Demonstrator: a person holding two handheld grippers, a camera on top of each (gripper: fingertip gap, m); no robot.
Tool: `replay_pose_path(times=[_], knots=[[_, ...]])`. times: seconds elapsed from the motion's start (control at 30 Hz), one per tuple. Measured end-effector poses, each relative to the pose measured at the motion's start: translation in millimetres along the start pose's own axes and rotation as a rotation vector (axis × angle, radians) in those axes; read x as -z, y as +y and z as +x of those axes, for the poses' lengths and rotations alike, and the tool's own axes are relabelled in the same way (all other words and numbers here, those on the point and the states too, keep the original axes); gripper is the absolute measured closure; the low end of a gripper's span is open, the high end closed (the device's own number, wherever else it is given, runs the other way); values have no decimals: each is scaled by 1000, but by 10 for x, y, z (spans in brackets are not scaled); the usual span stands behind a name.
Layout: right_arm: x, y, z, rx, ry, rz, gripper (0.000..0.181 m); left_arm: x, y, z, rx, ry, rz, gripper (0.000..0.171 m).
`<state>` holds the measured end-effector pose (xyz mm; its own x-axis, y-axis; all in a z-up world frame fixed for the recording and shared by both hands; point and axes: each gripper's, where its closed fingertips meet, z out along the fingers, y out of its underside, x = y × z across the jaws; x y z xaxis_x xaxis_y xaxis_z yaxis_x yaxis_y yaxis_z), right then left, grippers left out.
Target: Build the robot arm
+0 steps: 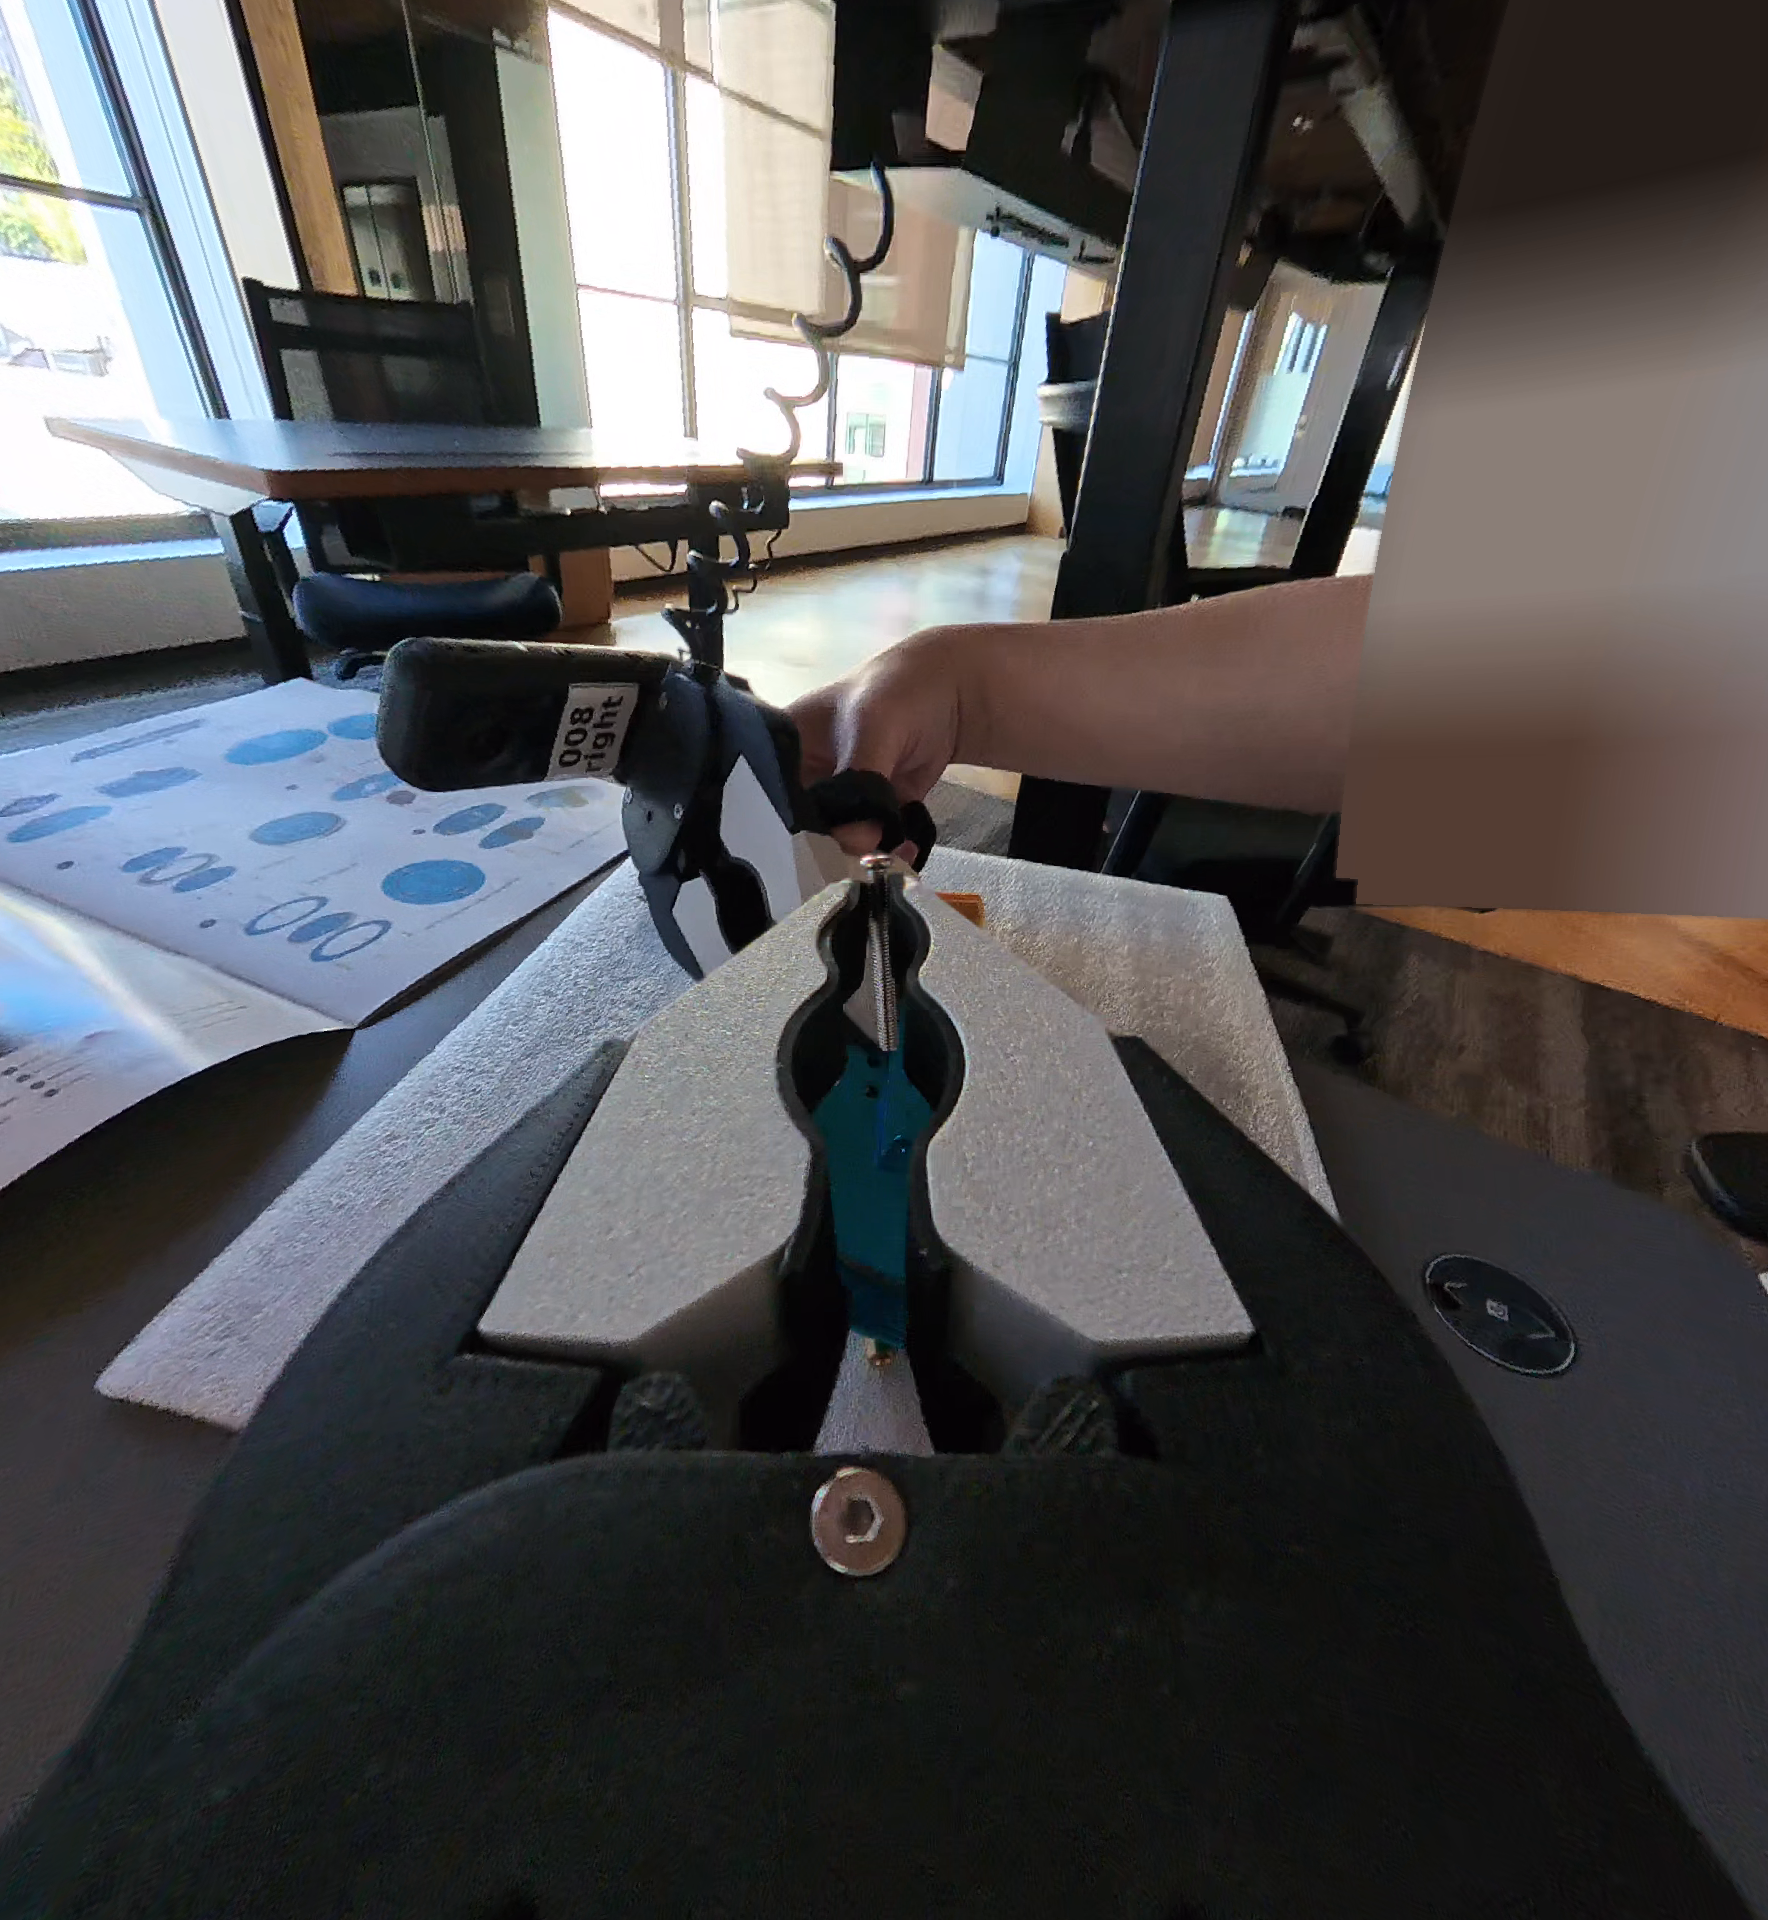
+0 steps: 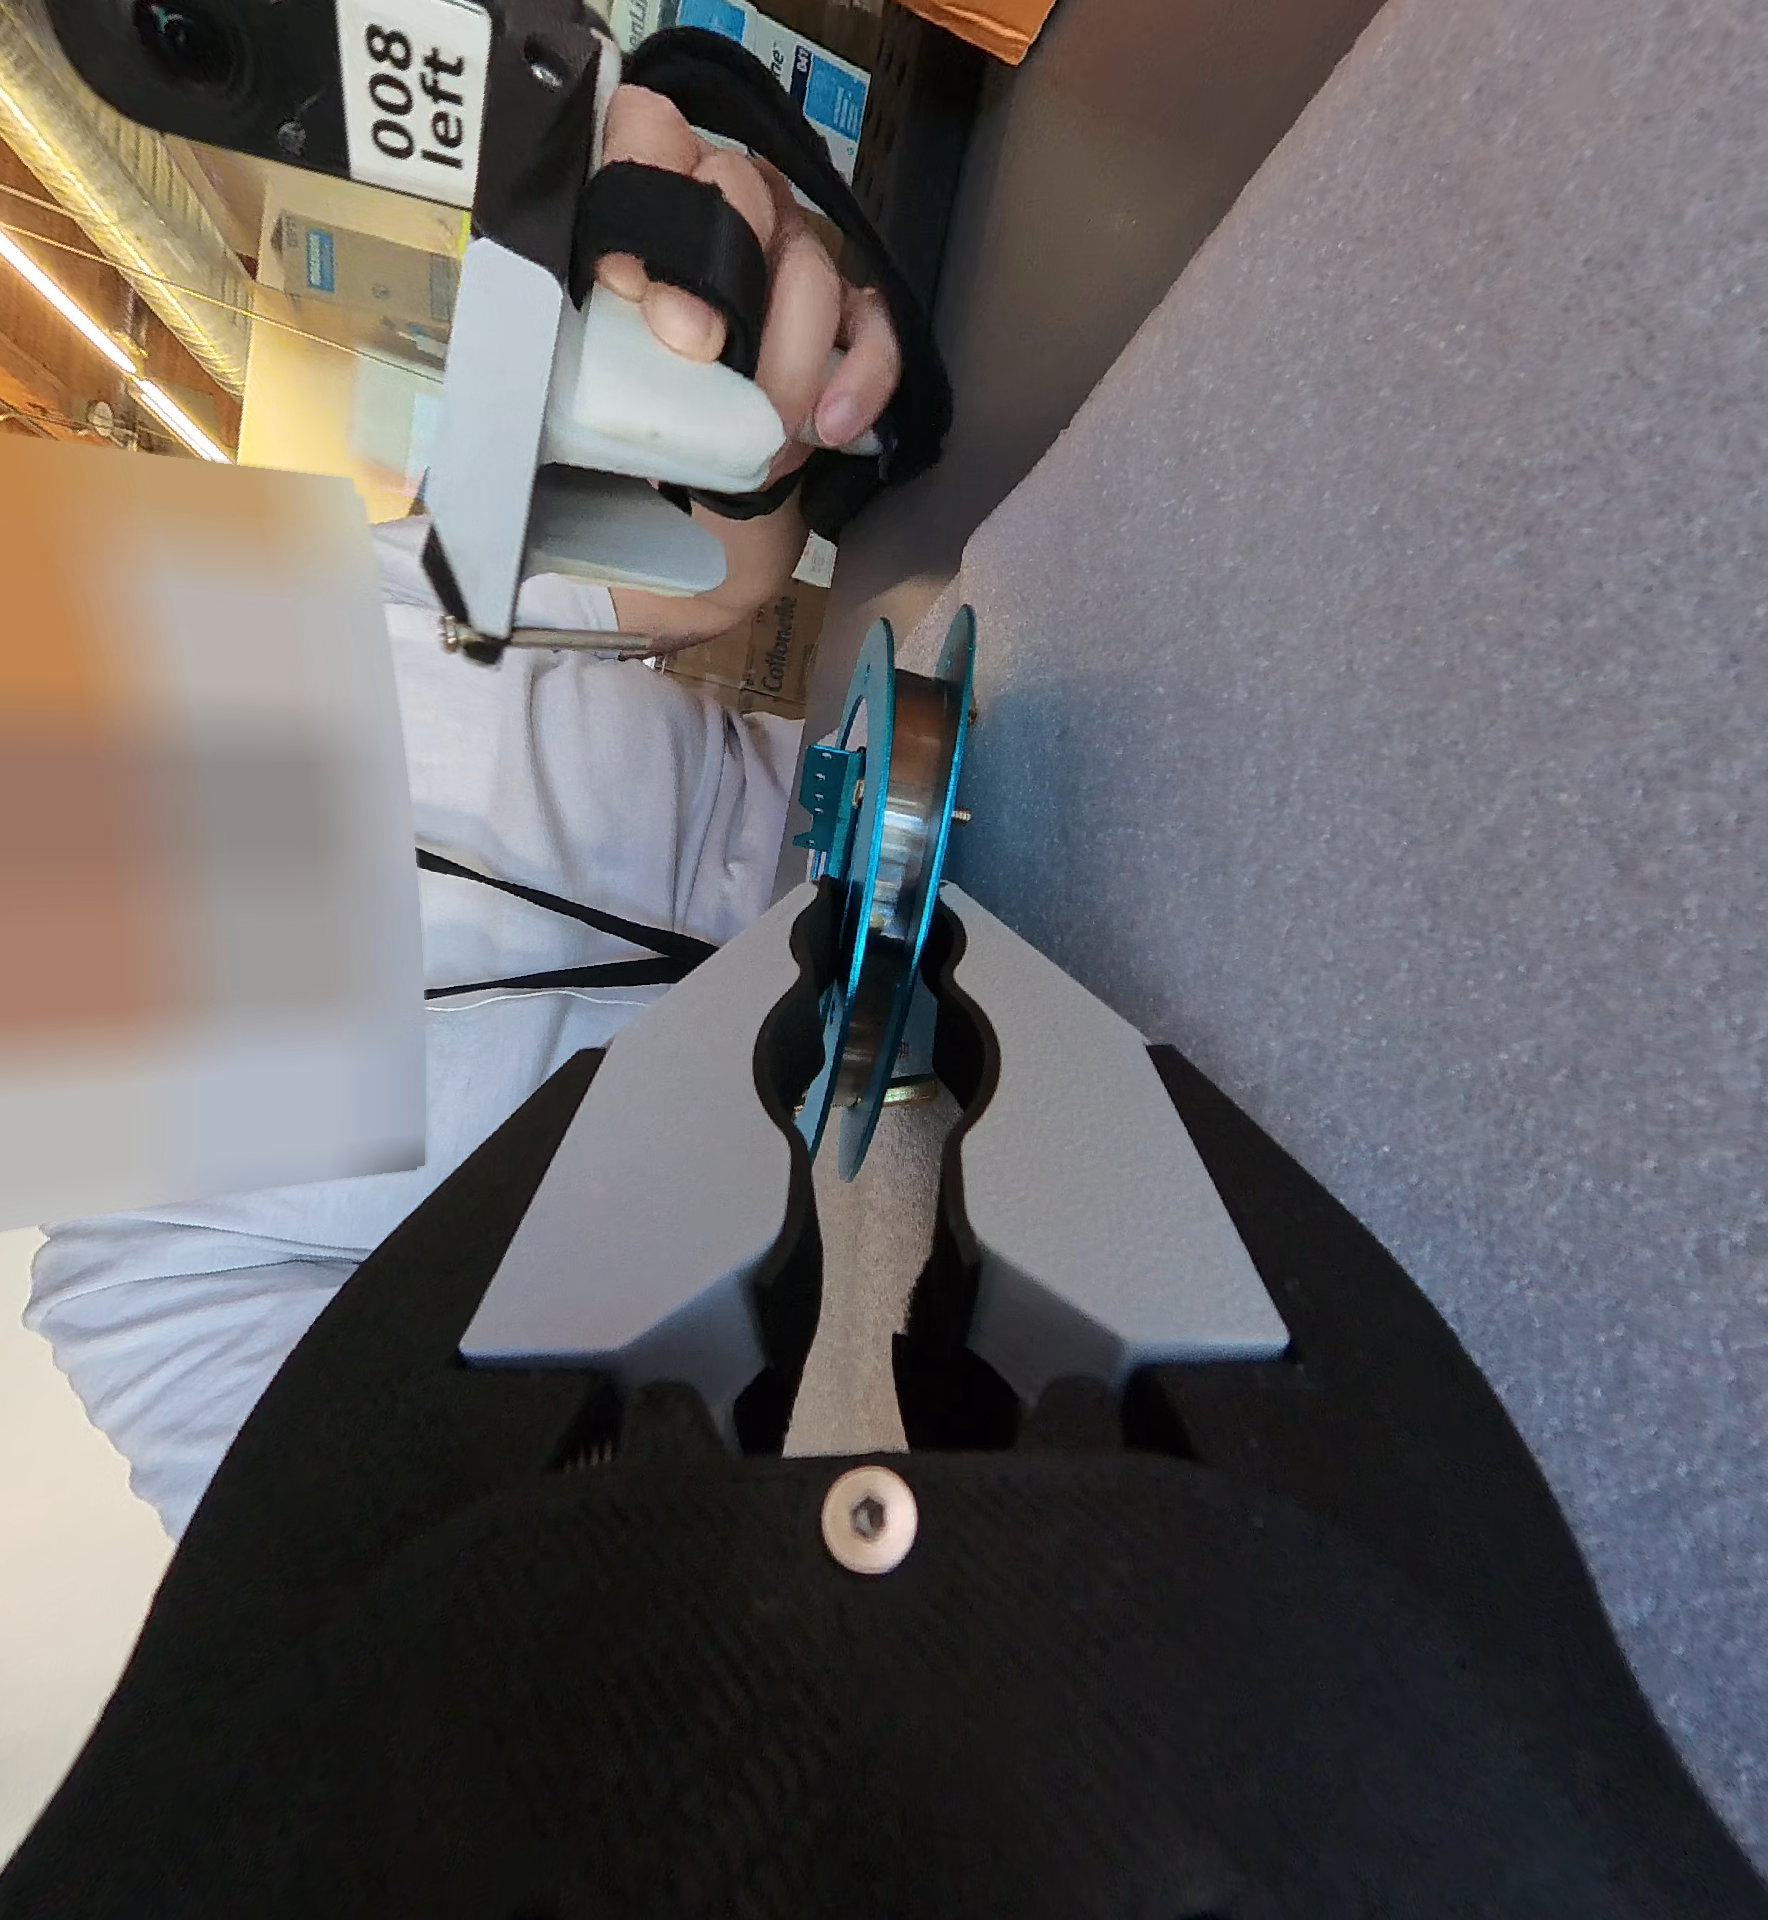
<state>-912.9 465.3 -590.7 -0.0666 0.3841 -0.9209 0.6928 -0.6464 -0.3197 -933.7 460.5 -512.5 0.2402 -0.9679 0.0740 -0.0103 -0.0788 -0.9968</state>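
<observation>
My left gripper is shut on a long silver screw, which it holds by the shank with the head past the fingertips. Through the gap between its fingers I see a teal metal part below. My right gripper is shut on a teal assembly of two round plates with a metal ring between them. The assembly stands on edge against grey foam. The left gripper with the screw hangs a short way off from the assembly. The right gripper shows just beyond the left one.
A white foam sheet lies on the dark table, which has a round cable grommet. An open booklet with blue shapes lies at the left. Desks, chairs and windows stand behind. Cardboard boxes are in the background. My right fingertips sit around 8 cm from my left ones.
</observation>
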Motion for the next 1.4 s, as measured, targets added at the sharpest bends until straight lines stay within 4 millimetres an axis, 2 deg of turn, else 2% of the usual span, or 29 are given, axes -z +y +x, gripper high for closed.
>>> replay_pose_path(times=[0.2, 0.43, 0.57, 0.63, 0.73, 0.8, 1.1, 1.23, 1.4], knots=[[3, 15, 17, -42, -19, -27, 168, -90, 159, 38, -32, 82, -52, 170], [3, 16, 24, -53, -23, -36, 168, -109, 289, -173, 11, 38, -160, 170], [3, 20, 23, -54, -22, -38, 168, -115, 416, -315, 181, -59, -292, 170], [3, 23, 23, -53, -21, -38, 168, -125, 441, -316, 320, -77, -305, 171], [4, 29, 17, -47, -21, -36, 168, -132, 379, -334, 556, -101, -215, 170], [4, 36, 15, -44, -20, -36, 168, -113, 358, -375, 642, -136, -149, 170], [3, 63, 3, -44, -21, -40, 168, -68, 517, -367, 598, -309, -145, 170], [5, 74, -1, -46, -22, -39, 168, -117, 477, -308, 583, -297, -107, 170], [5, 83, -5, -48, -23, -38, 168, -83, 434, -361, 568, -337, -59, 170]])
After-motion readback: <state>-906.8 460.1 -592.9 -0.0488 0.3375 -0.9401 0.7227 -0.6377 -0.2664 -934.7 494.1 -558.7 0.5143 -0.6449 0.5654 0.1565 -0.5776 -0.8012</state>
